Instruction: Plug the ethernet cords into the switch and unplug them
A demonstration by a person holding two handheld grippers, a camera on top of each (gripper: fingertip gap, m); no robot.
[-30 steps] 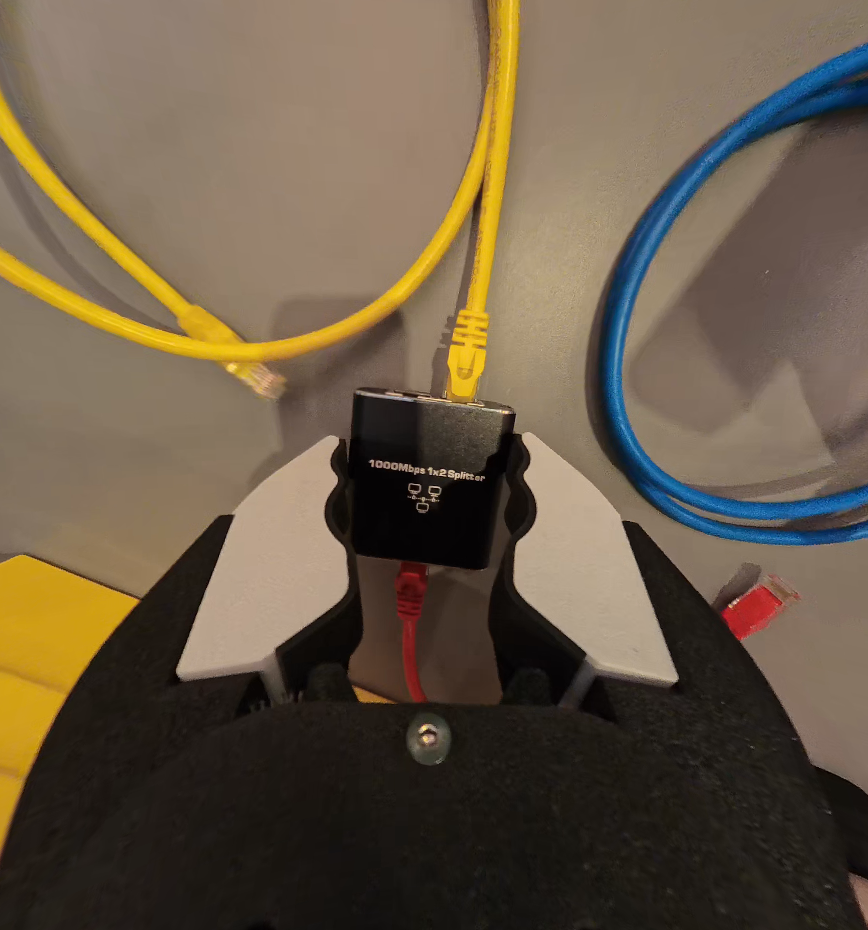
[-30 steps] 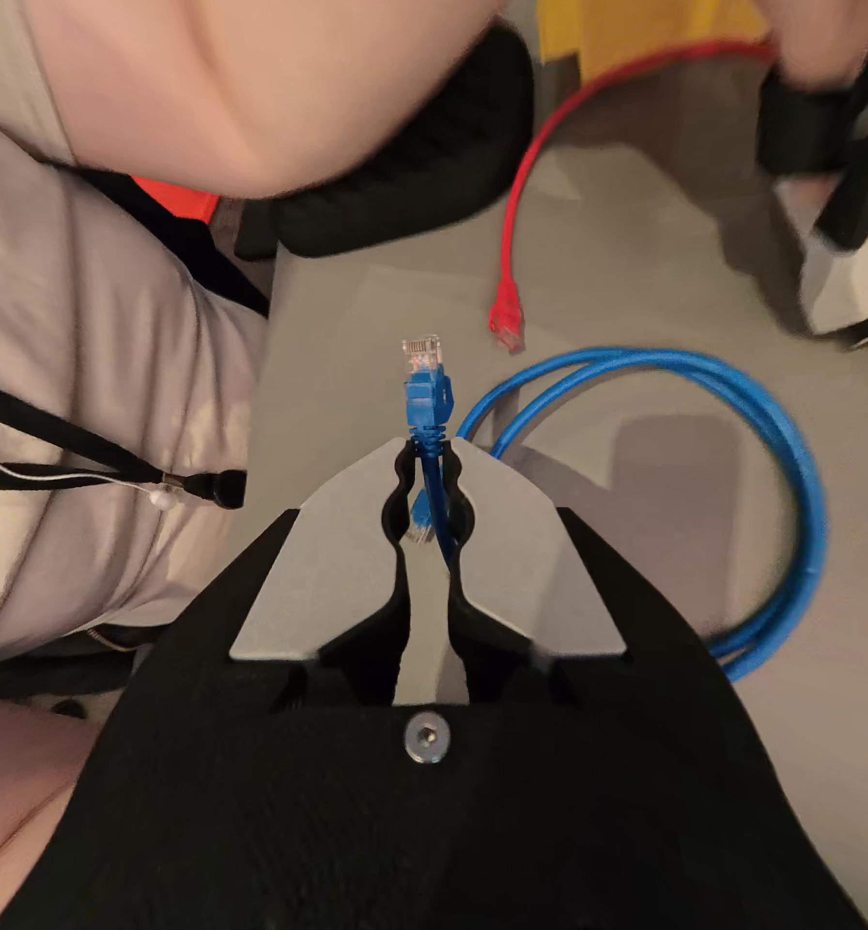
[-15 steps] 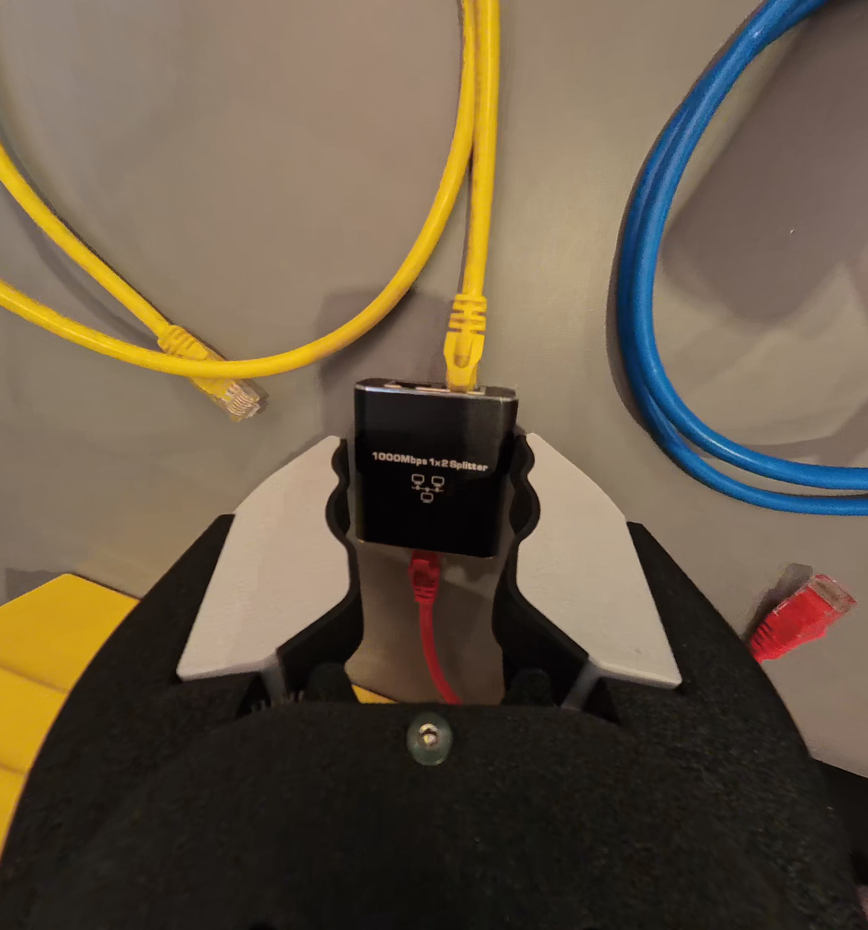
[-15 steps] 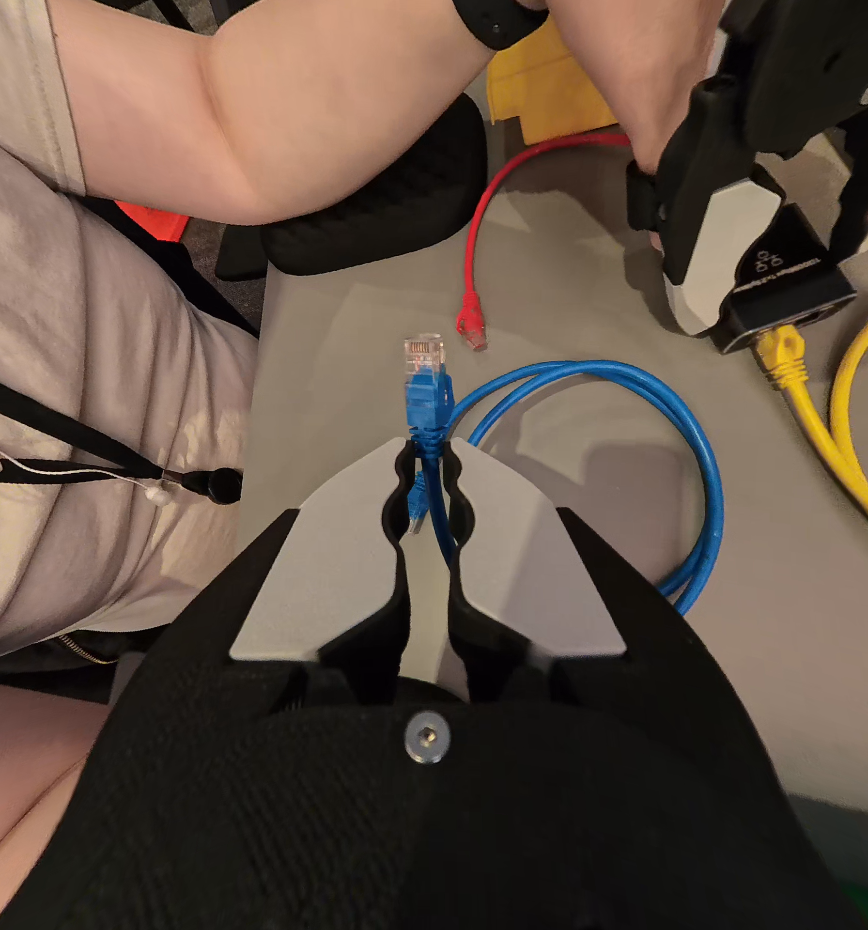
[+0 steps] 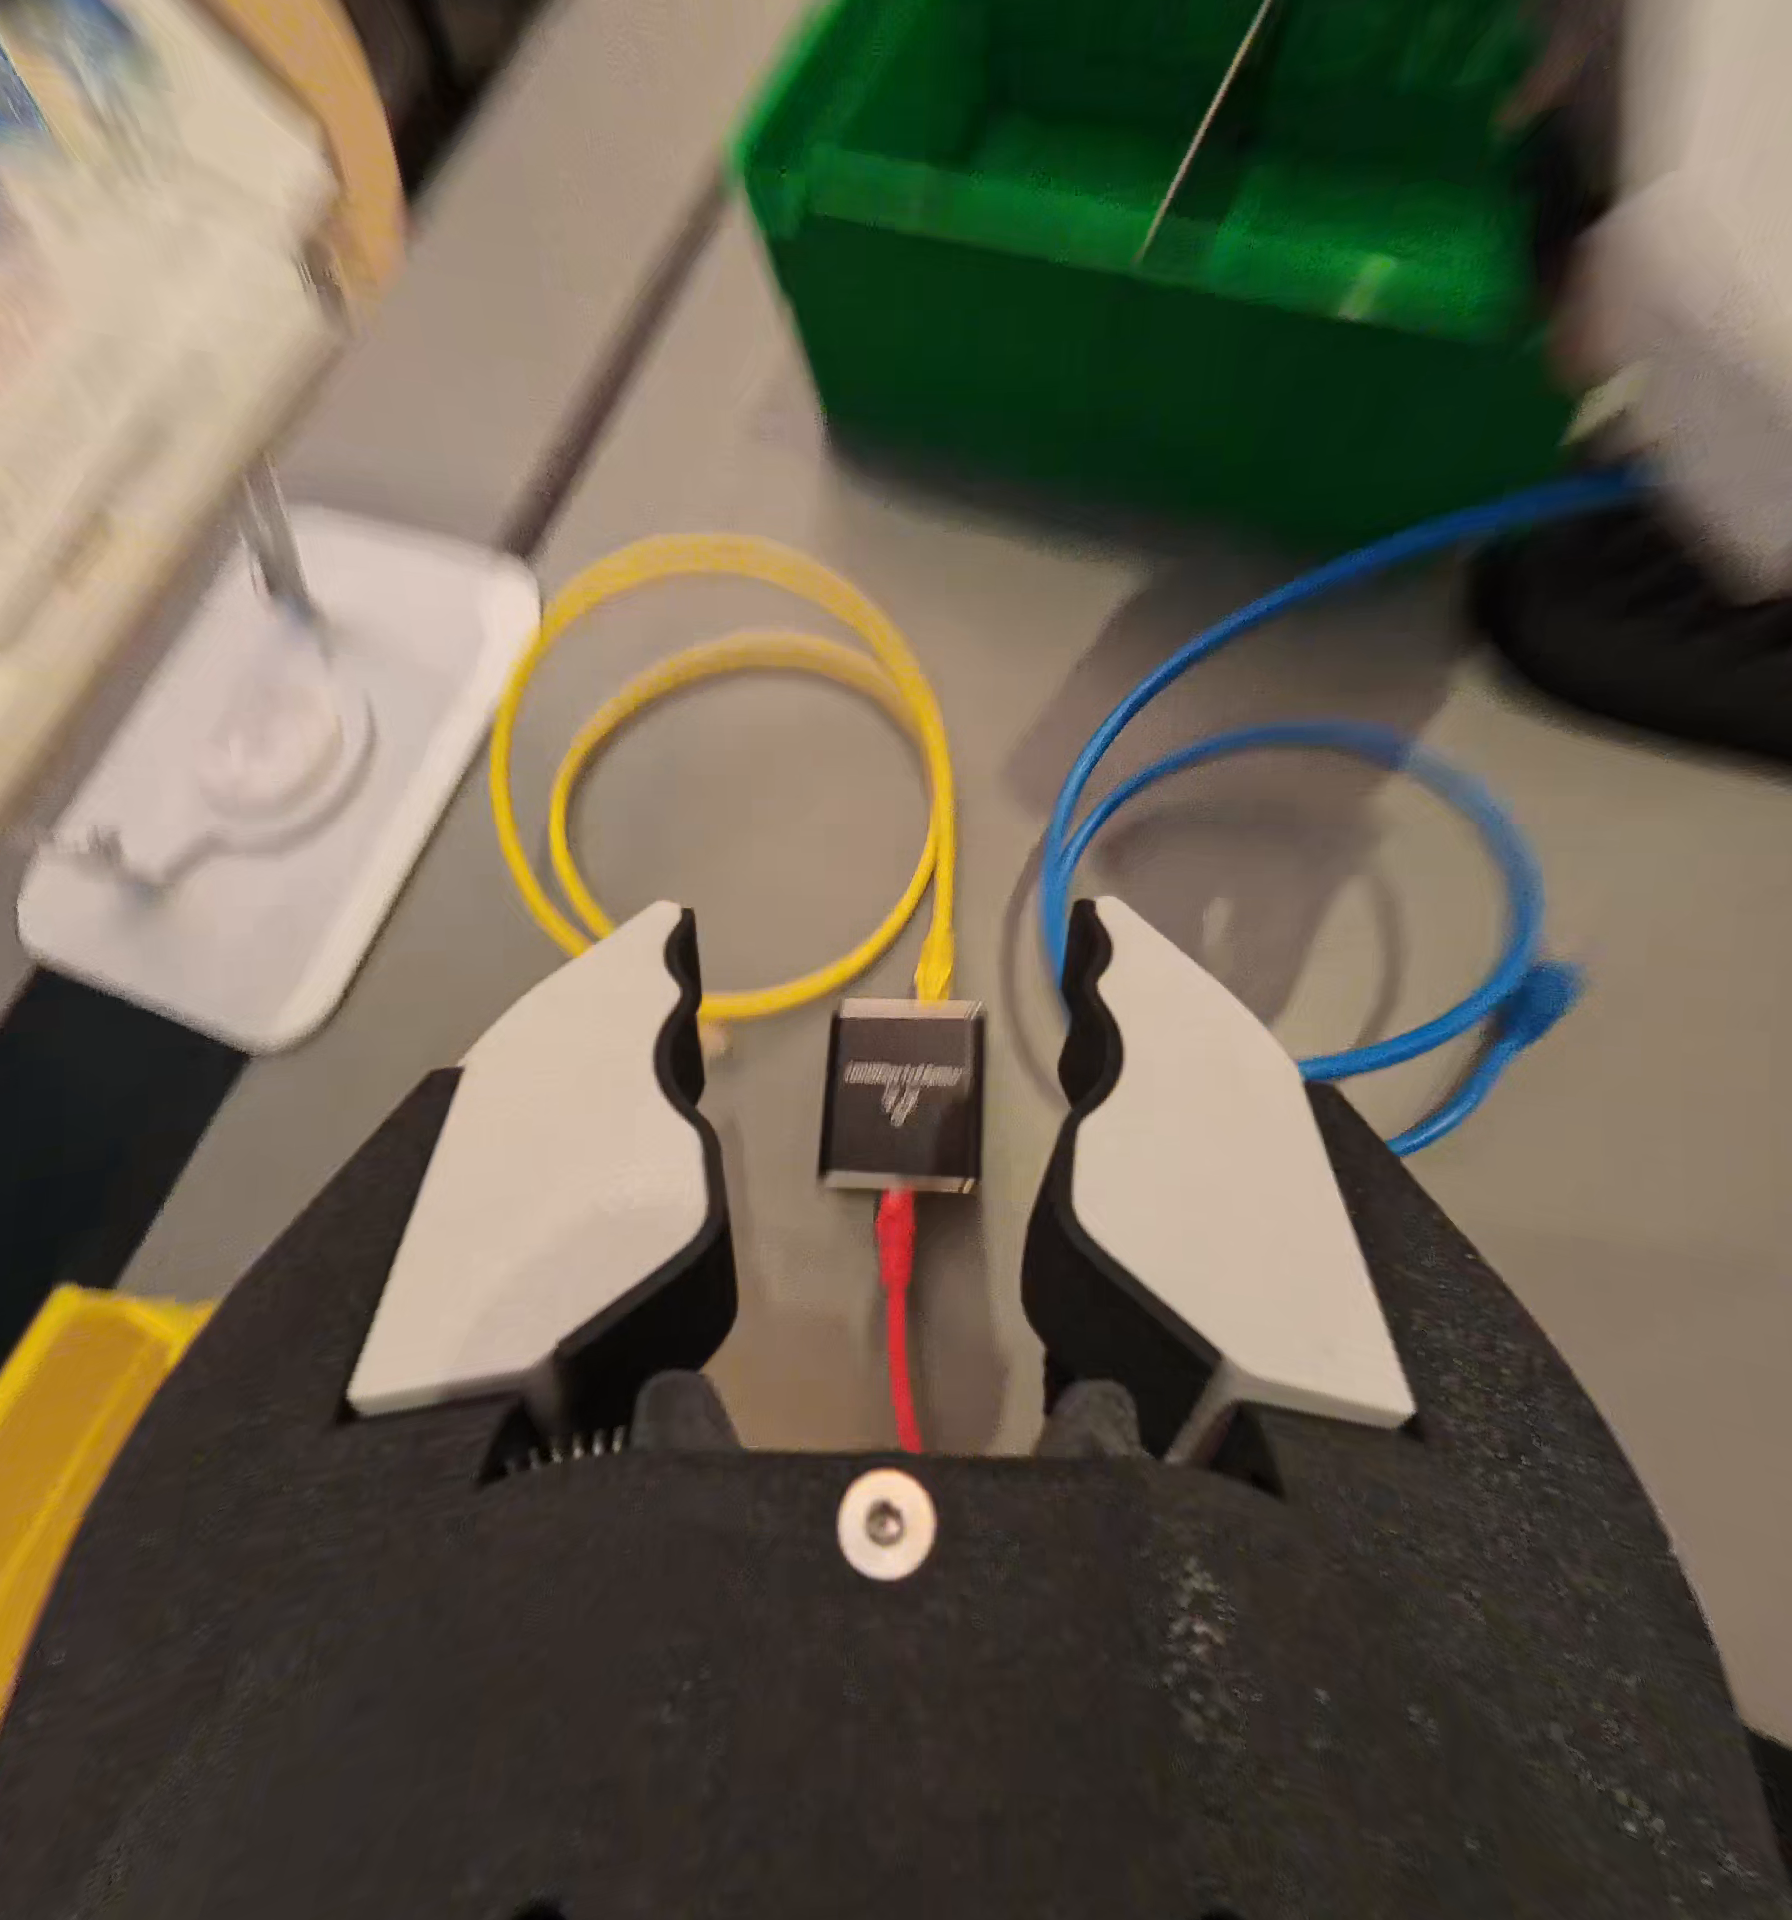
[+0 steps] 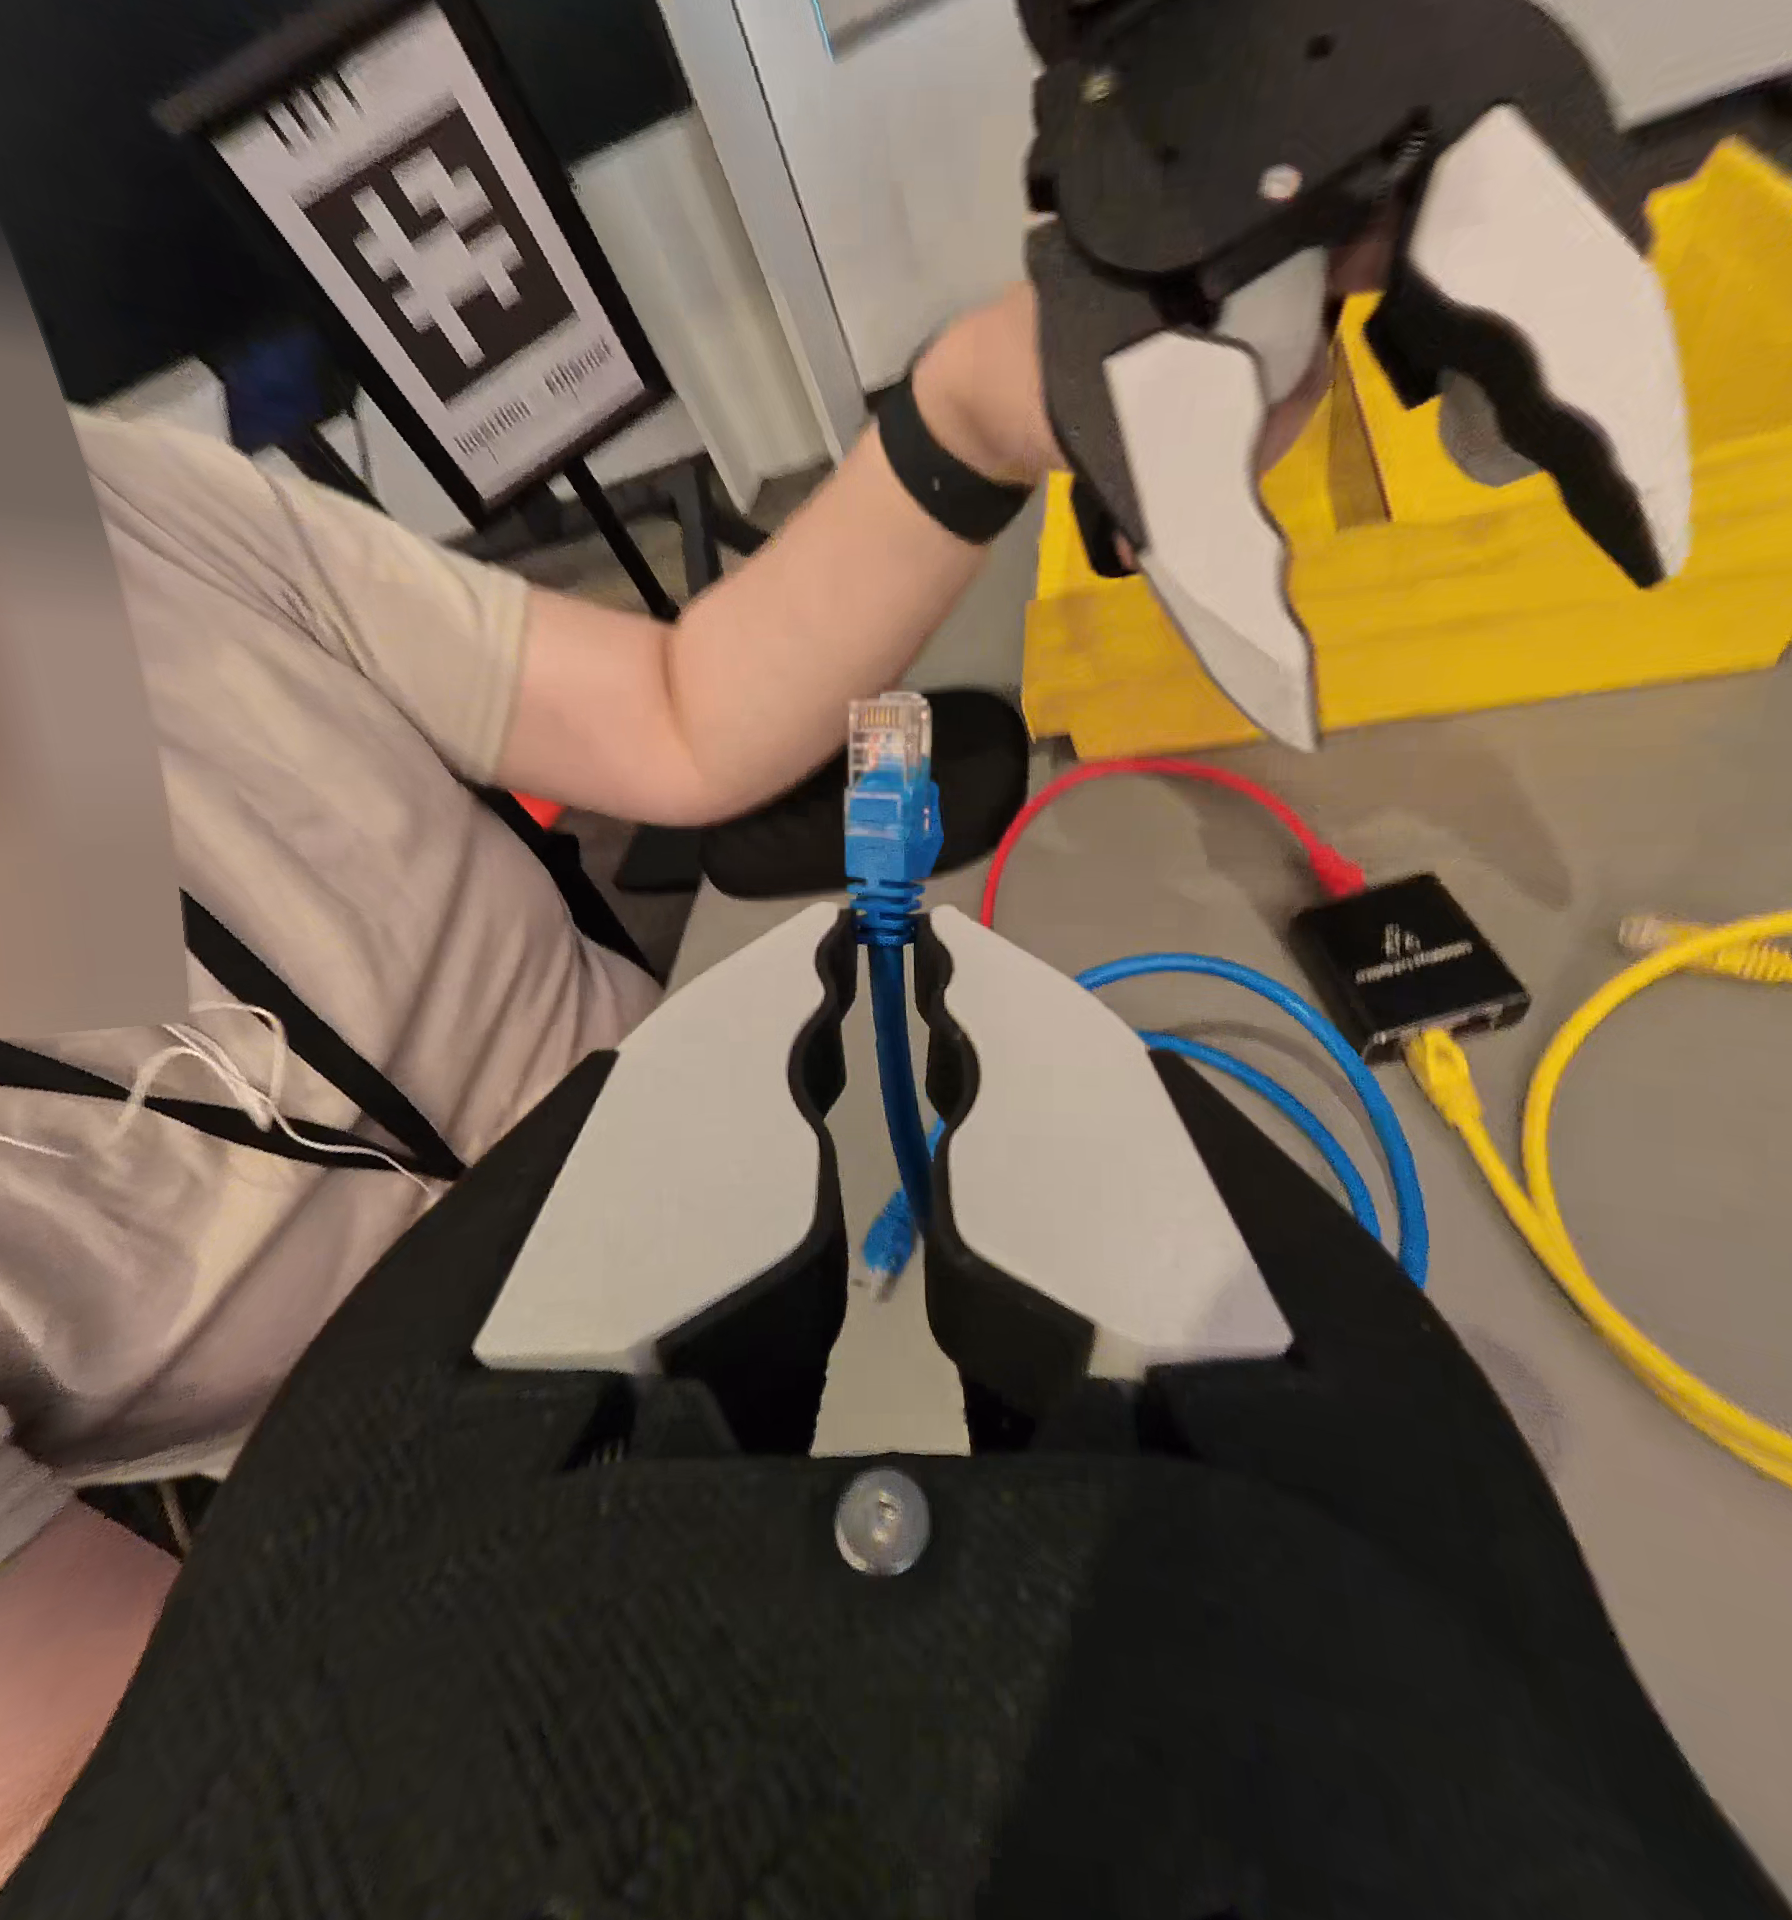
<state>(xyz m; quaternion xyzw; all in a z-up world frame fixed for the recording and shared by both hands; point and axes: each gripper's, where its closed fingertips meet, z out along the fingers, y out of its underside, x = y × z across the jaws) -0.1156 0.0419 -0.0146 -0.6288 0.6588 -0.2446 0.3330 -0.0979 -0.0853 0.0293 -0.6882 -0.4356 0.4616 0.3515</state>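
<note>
Now the switch [image 6: 1409,964] lies free on the table [image 5: 1650,1039], one port open beside the yellow cord [image 6: 1453,1091].

Left gripper [image 5: 881,966] hangs above it with fingers wide apart, gripping nothing; right gripper [image 6: 887,920] is clamped on the blue cord [image 6: 890,1039] just behind its plug [image 6: 887,790], which points up, away from the switch. Red cord [image 6: 1333,868] sits in the opposite end. Likely trouble: unheld, the light switch may slide when the blue plug is pushed in, or the plug may meet the port crooked. Green bin [image 5: 1131,343] is too blurred to tell its contents; the yellow bin's [image 6: 1494,582] inside is hidden.
</note>
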